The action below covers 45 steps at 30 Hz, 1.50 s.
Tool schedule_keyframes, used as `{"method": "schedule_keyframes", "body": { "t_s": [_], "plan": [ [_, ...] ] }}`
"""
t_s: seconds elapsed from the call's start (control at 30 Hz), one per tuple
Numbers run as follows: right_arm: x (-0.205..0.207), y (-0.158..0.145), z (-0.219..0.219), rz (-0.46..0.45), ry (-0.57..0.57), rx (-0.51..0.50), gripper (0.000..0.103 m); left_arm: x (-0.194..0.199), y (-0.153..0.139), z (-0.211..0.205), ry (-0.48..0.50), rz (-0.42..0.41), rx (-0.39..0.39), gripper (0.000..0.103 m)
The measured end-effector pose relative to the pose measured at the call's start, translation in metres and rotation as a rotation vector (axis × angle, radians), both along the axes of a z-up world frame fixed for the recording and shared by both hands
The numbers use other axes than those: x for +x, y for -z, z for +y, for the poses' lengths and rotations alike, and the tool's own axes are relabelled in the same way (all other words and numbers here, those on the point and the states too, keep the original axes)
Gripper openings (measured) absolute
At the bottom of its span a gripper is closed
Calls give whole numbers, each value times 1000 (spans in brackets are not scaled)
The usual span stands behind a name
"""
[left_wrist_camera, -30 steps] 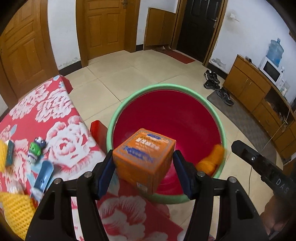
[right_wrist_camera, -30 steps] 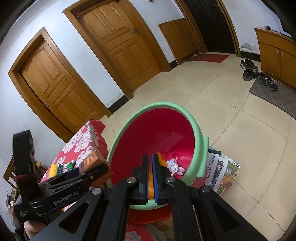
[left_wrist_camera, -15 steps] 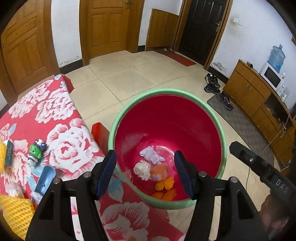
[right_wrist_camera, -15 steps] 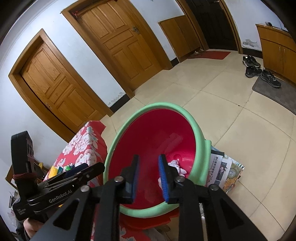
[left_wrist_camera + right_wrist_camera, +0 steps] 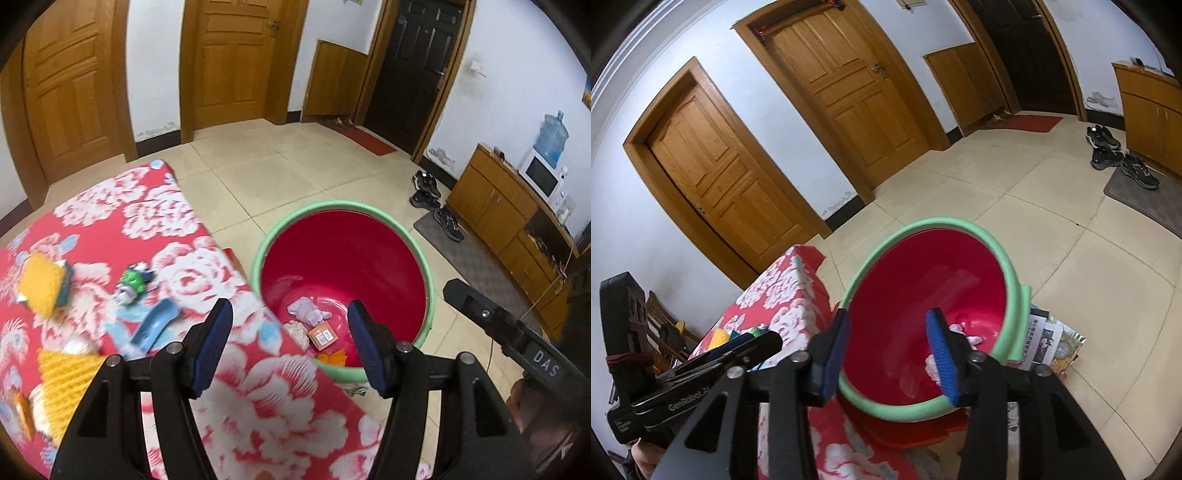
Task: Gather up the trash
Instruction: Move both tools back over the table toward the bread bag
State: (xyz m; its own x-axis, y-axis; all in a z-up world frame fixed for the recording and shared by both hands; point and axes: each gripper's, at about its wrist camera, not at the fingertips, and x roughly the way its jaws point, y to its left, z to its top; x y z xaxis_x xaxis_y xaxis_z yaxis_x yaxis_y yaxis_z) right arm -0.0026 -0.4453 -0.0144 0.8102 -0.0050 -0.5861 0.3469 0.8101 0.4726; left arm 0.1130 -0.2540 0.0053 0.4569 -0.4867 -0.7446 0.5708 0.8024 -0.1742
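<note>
Trash (image 5: 322,334) lying at the bottom of the red basin (image 5: 343,258) with soft green rim, on the floor just right of the counter (image 5: 155,236): small orange carton box, lilac crumpled cloth (image 5: 308,309), pale wad of paper, orange scraps near the near wall. Left tongs (image 5: 290,345) spread wide, blue ribbed pads (image 5: 216,343) holding nothing, hovering over the counter edge and the basin. Right tongs (image 5: 888,354) also spread wide, empty, above the basin's near rim. Counter covered with red cloth printed with white flowers; on it yellow foam net (image 5: 40,282), green toy (image 5: 133,282), blue plastic piece (image 5: 153,325), slightly blurred. Smooth glossy plastic inside the basin. Stack of printed papers (image 5: 1047,341) on the tiled floor, partly under the basin's right side.
</note>
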Motion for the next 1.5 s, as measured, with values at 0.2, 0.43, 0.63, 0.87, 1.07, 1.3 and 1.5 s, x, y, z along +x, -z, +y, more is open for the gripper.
{"method": "schedule_keyframes", "body": {
  "t_s": [0.2, 0.43, 0.63, 0.87, 1.07, 1.3, 1.5],
  "plan": [
    [0, -10, 24, -11, -34, -6, 63, -10, -11, 38, -64, -11, -11, 65],
    [-3, -24, 52, -34, -81, -20, 69, -17, -19, 86, -149, -9, -35, 65],
    [-1, -30, 74, -38, -122, -20, 70, -21, -20, 129, -249, -5, -33, 65],
    [7, -30, 101, -33, -182, -21, 70, -21, -14, 180, -366, 16, -34, 65],
    [13, -23, 119, -14, -221, -20, 71, -17, 6, 229, -487, 103, -80, 65],
    [19, -21, 133, 2, -241, -26, 71, -12, 30, 266, -589, 195, -134, 65],
    [23, -18, 142, 22, -245, -39, 71, 4, 47, 279, -636, 244, -172, 65]
  ]
}}
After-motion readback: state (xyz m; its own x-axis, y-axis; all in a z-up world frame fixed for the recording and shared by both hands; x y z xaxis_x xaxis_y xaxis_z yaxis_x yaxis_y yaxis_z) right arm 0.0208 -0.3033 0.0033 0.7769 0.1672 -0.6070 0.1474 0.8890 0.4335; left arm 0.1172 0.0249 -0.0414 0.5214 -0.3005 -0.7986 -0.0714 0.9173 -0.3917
